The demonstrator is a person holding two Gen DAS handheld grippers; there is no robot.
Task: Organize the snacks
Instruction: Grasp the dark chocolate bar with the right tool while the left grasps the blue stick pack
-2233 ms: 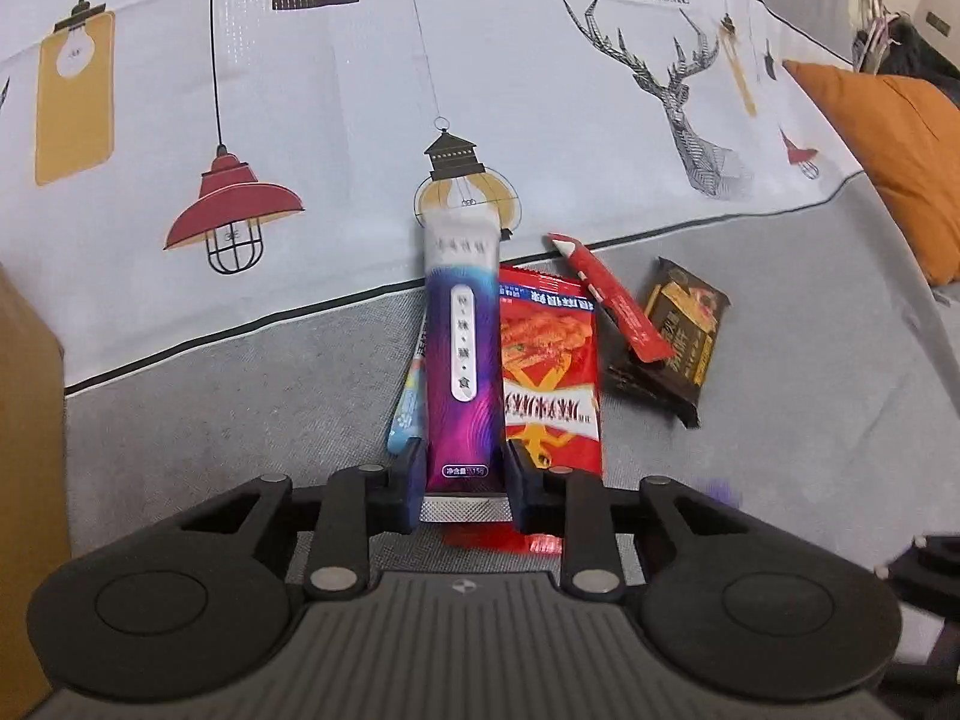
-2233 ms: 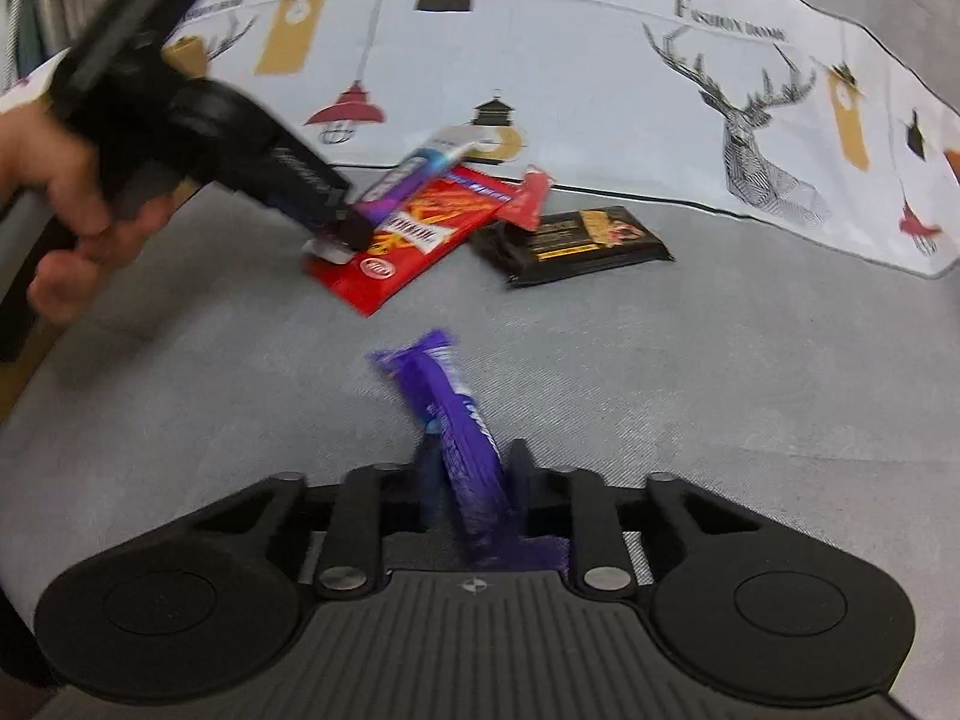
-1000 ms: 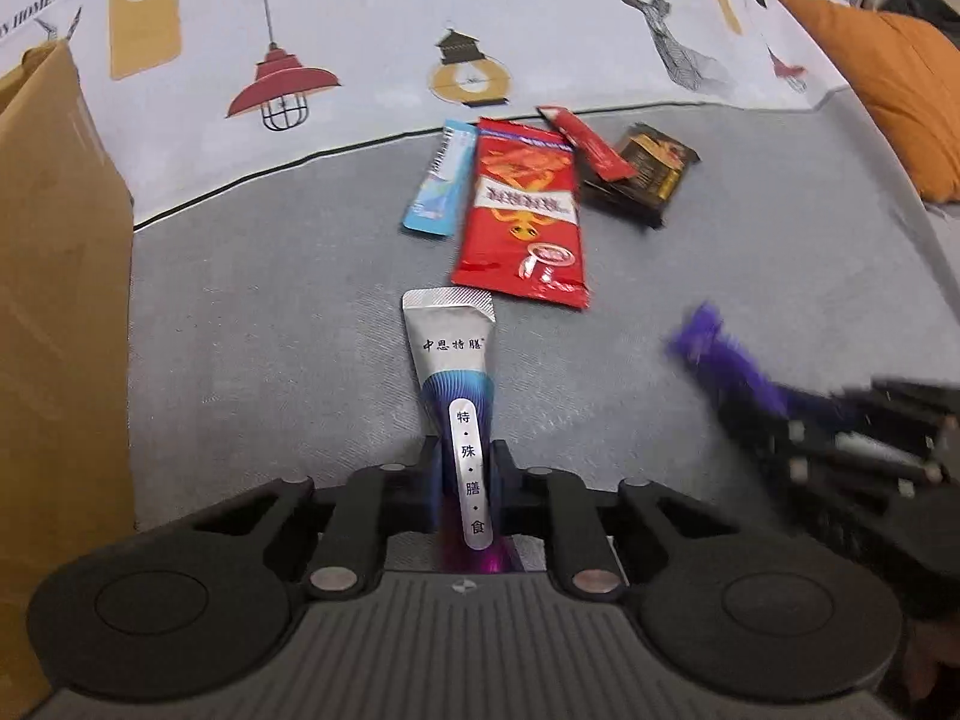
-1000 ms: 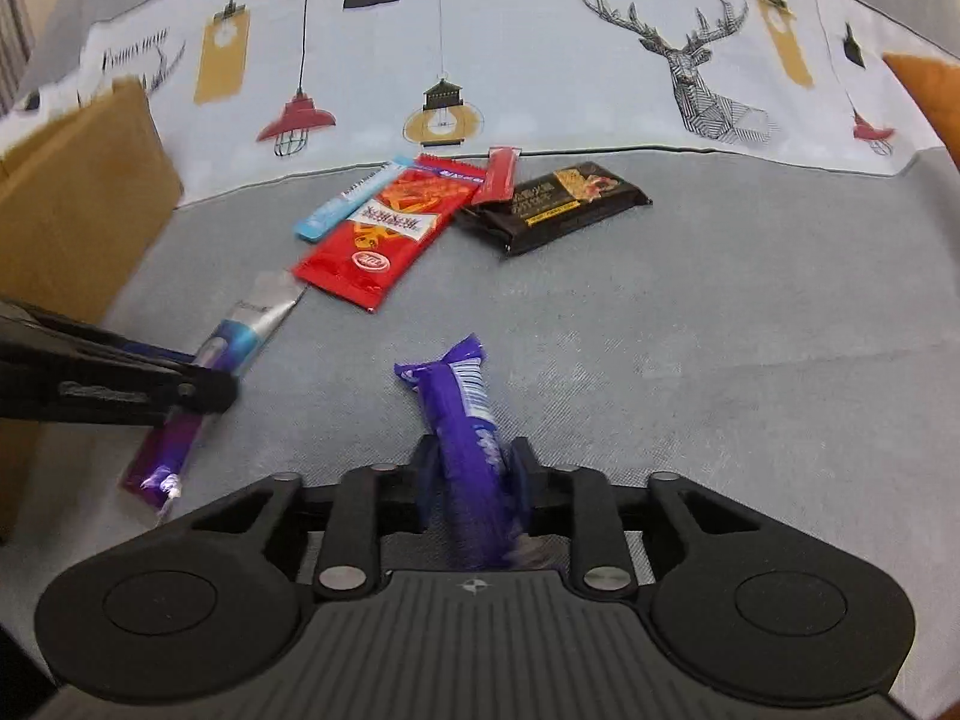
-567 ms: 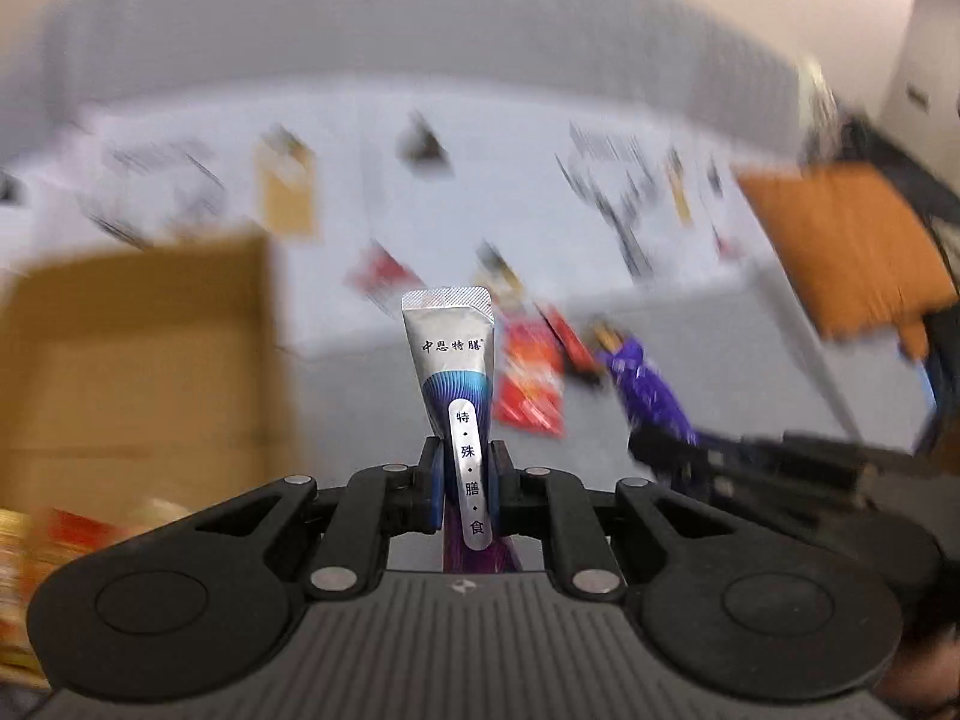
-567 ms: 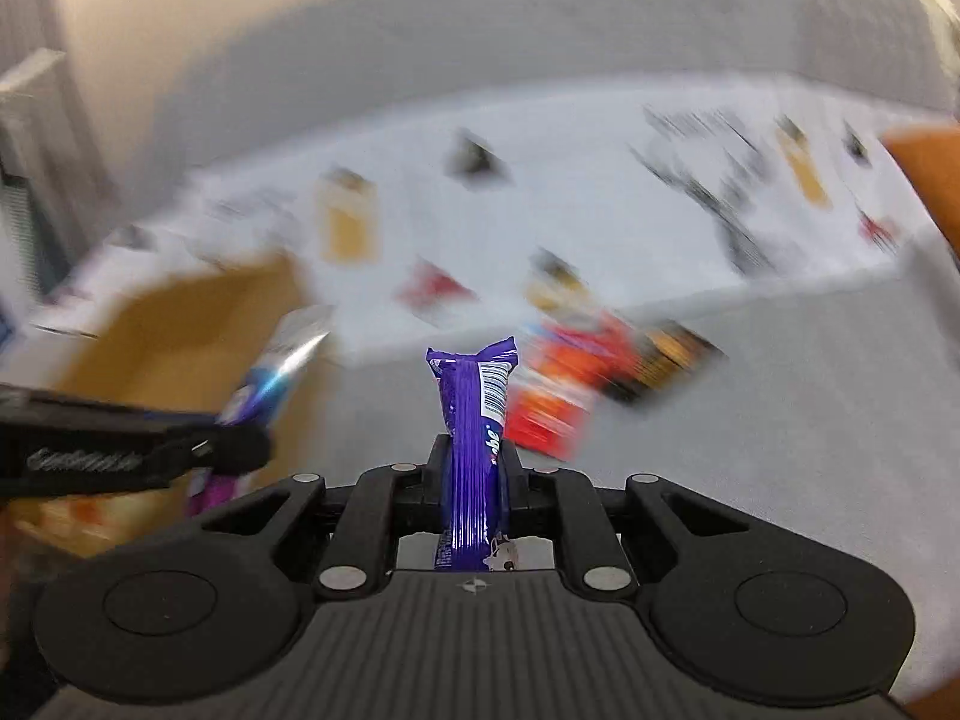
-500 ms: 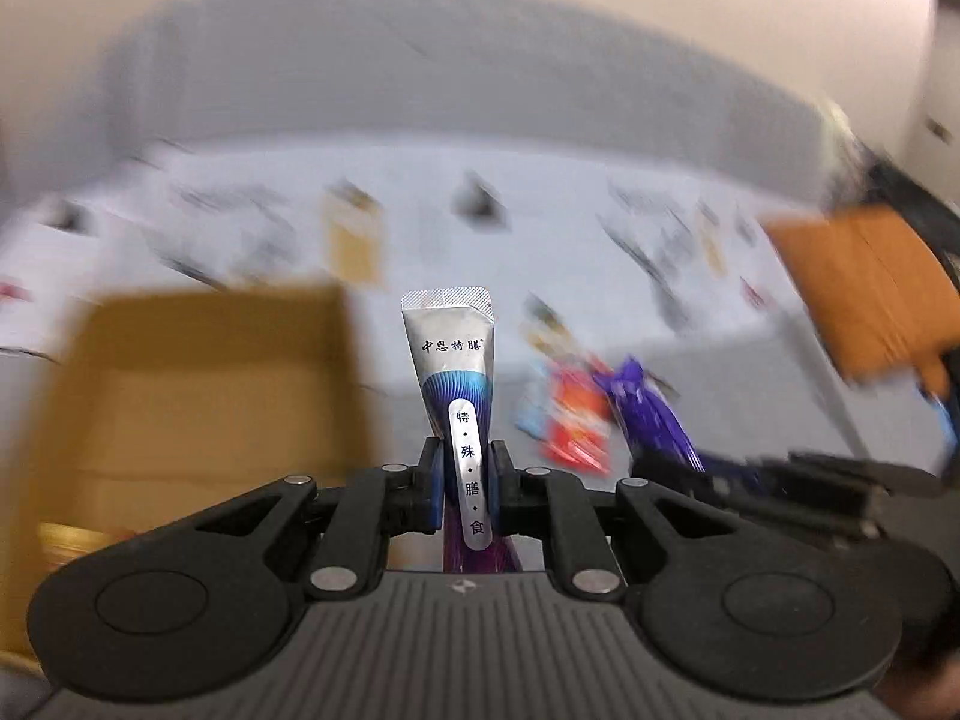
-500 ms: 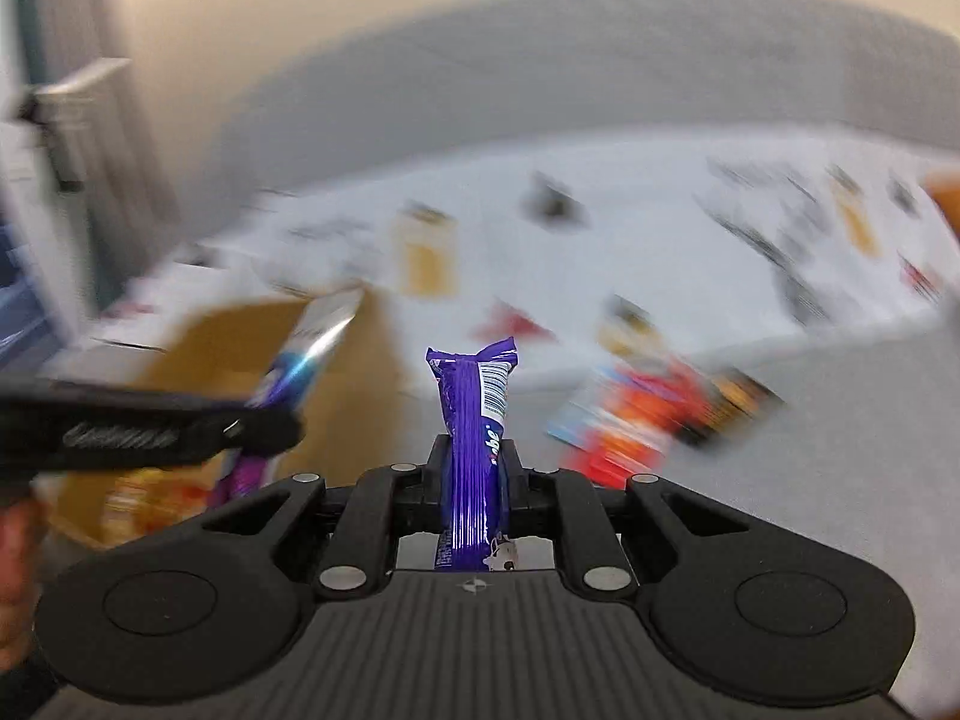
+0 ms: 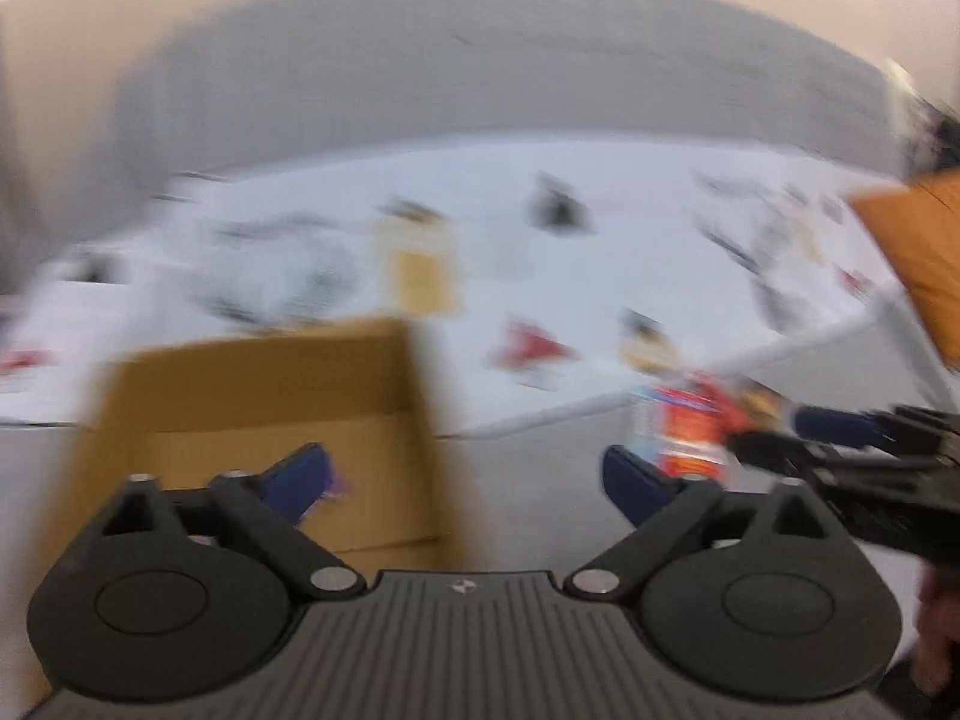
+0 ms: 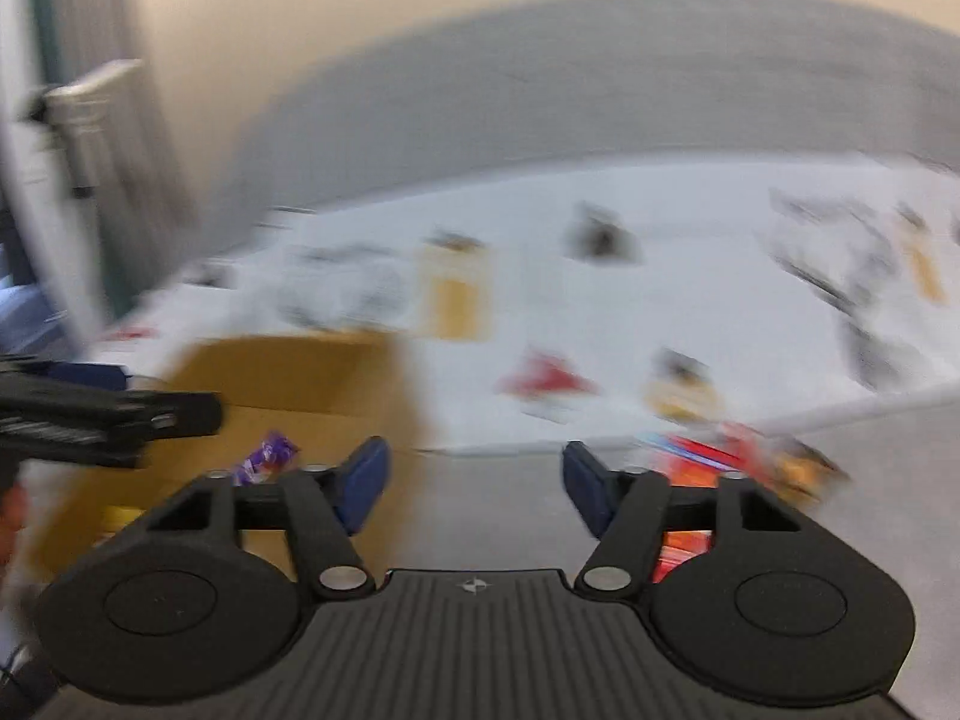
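Both views are blurred by motion. My left gripper [image 9: 465,471] is open and empty, over the right wall of the brown cardboard box [image 9: 270,372]. My right gripper [image 10: 474,480] is open and empty, just right of the same box [image 10: 300,372]. A purple wrapper [image 10: 267,456] lies inside the box. The remaining snacks, a red packet [image 9: 690,426] with others beside it, lie on the grey sofa seat to the right; they also show in the right wrist view [image 10: 714,456]. The right gripper shows at the right edge of the left wrist view [image 9: 840,450], and the left gripper at the left edge of the right wrist view [image 10: 108,414].
A white patterned cloth [image 9: 540,252] covers the sofa back. An orange cushion [image 9: 918,252] lies at the far right. A wall rises behind the sofa. A radiator [image 10: 90,132] stands at the far left.
Both grippers have opened since half a second ago. The silver-purple stick has left the left gripper and the purple bar has left the right one; a purple wrapper now lies in the box.
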